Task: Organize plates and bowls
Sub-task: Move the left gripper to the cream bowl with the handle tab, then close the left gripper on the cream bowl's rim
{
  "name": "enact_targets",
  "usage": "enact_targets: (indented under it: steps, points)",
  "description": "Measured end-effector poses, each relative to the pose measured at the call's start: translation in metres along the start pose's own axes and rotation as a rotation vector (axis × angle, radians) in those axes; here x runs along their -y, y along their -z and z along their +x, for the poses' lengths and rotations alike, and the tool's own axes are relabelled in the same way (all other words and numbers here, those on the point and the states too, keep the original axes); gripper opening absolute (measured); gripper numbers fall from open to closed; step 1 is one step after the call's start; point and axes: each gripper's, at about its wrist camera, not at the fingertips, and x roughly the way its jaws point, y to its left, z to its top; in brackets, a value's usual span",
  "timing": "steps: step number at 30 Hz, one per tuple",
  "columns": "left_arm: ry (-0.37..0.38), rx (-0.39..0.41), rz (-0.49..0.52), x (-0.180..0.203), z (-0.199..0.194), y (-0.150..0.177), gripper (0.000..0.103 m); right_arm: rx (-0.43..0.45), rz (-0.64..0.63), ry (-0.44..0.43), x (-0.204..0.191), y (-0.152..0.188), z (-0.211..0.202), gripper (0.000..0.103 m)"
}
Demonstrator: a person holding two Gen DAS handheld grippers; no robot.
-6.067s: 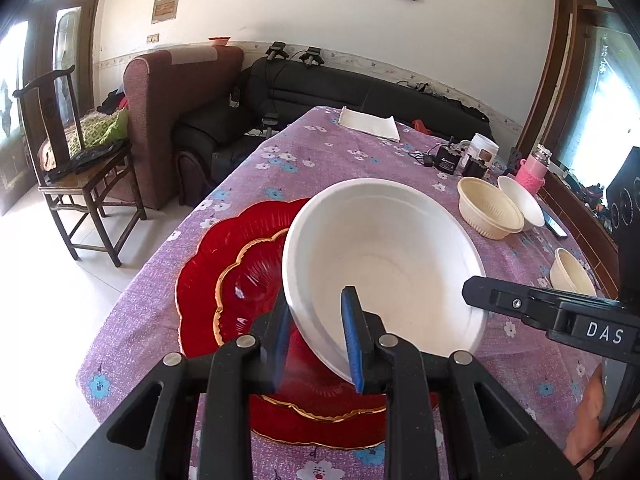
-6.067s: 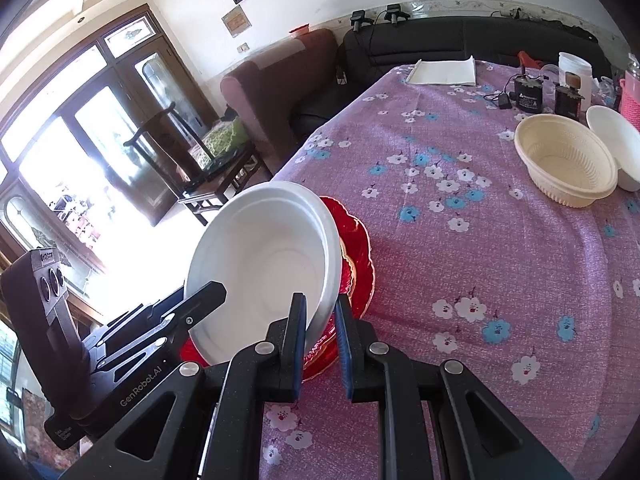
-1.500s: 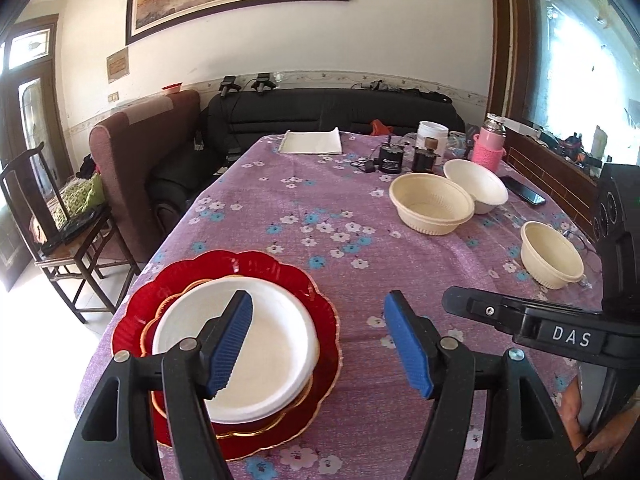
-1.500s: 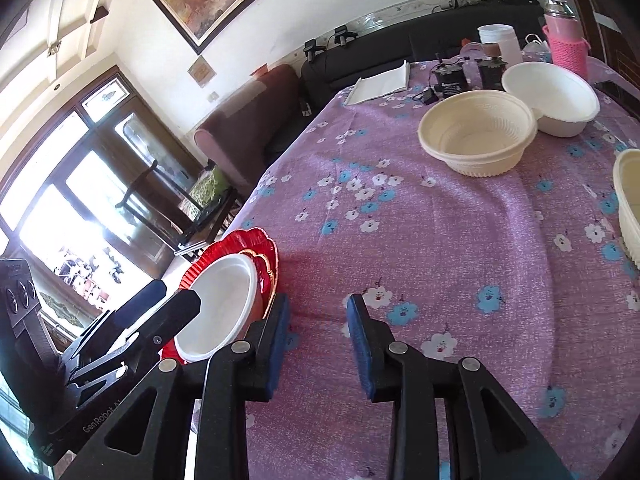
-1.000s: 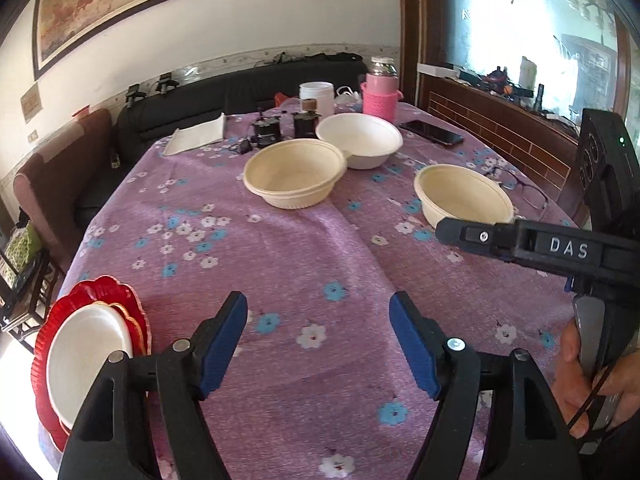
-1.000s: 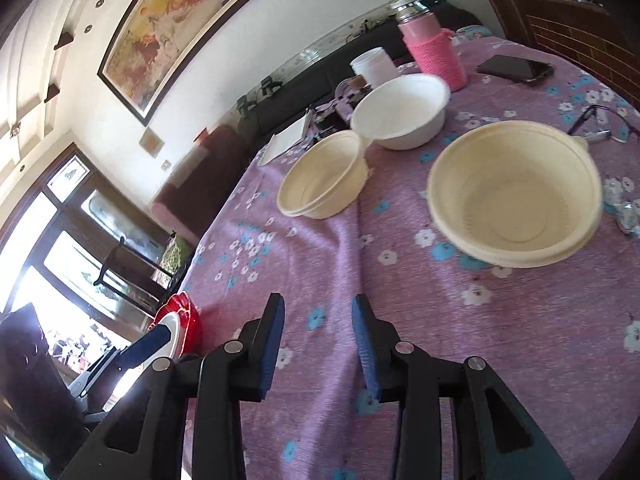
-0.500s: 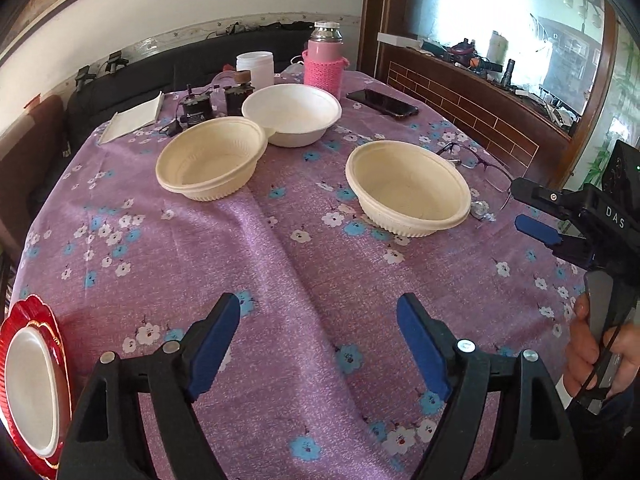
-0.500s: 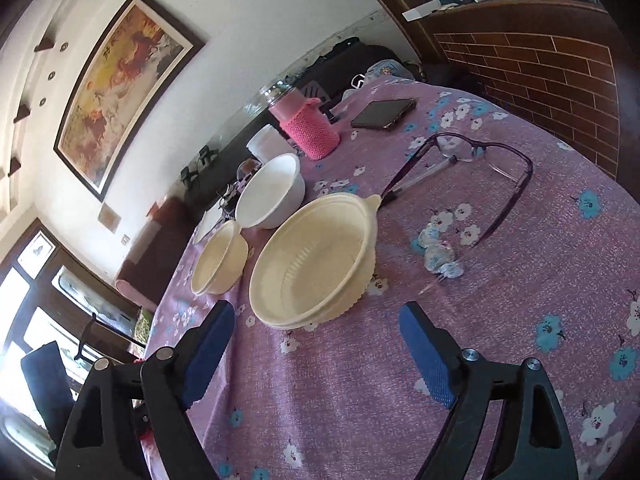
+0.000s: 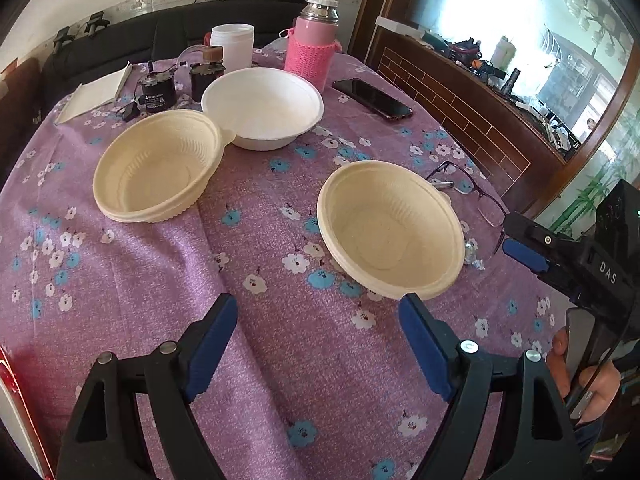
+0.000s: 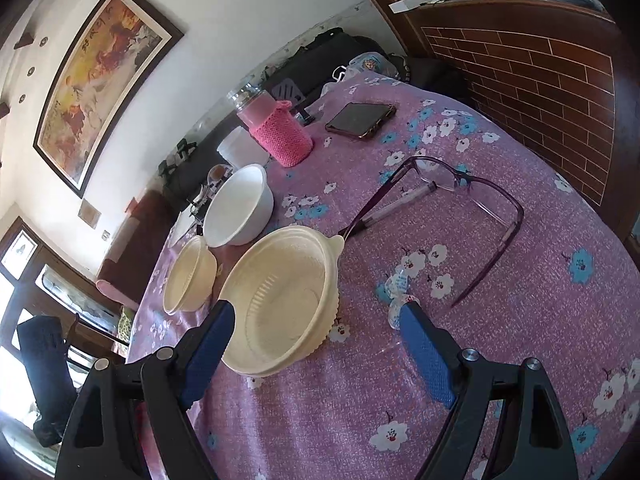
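A cream bowl [image 9: 390, 228] sits on the purple flowered tablecloth just ahead of my left gripper [image 9: 318, 340], which is open and empty. A second cream bowl [image 9: 158, 168] and a white bowl [image 9: 262, 108] stand farther back, touching each other. My right gripper [image 10: 316, 344] is open wide, low over the cloth; the near cream bowl [image 10: 284, 300] lies just past its left finger, untouched. Behind it are the other cream bowl [image 10: 190, 276] and the white bowl [image 10: 238, 208]. A sliver of the red plate [image 9: 5, 400] shows at the far left edge.
Purple glasses [image 10: 452, 200] and a small wrapper [image 10: 398, 284] lie right of the near bowl. A phone [image 9: 372, 98], a pink flask [image 9: 312, 48], a white jar [image 9: 232, 44] and small gadgets [image 9: 156, 90] stand at the back. A brick-patterned ledge [image 10: 520, 60] borders the table on the right.
The white plate I held with both grippers now lies on the red plates. Both grippers have swung right from that stack to the bowls. The right jaws have widened from a narrow gap.
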Motion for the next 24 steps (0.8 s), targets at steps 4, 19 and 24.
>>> enact_targets:
  steps: [4,19,24]
  points:
    - [0.025,-0.021,-0.024,0.001,0.015,-0.013,0.082,-0.001,-0.026,0.034,-0.003,-0.009,0.007,0.088]
    - [0.053,-0.066,-0.087,-0.005,0.056,-0.035,0.082,-0.105,0.001,-0.030,0.004,-0.022,0.038,0.103]
    - [0.057,-0.067,-0.088,-0.005,0.062,-0.038,0.082,-0.122,0.017,-0.049,0.007,-0.024,0.046,0.082]
